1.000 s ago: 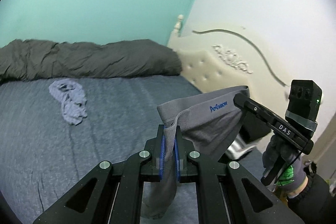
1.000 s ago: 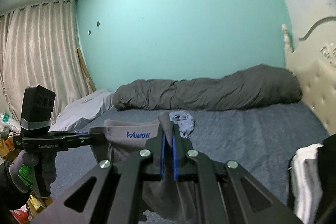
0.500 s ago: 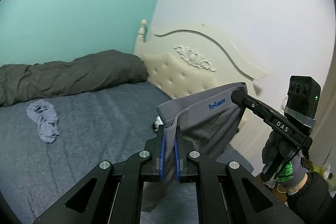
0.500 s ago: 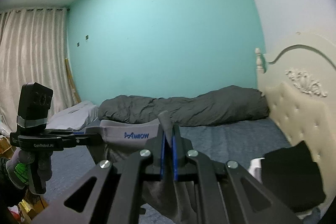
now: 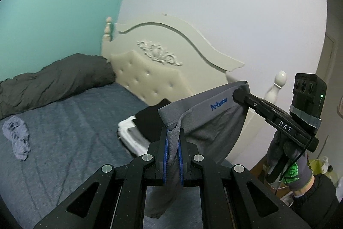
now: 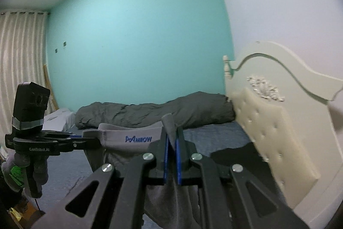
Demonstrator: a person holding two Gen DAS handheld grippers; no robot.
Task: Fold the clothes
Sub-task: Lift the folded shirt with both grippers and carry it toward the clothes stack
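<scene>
Both claws pinch the waistband of the grey underwear (image 5: 205, 119): the left claw (image 5: 172, 143) grips one end, the right claw (image 6: 170, 153) the other, so the garment hangs stretched in the air above the bed (image 5: 70, 132), on the headboard (image 5: 150, 81) side. This looks like the carrying step before a fold. Next, it likely needs lowering flat onto the bed, near the black and white pile (image 5: 139, 128), well apart from the crumpled grey garment (image 5: 18, 136).
</scene>
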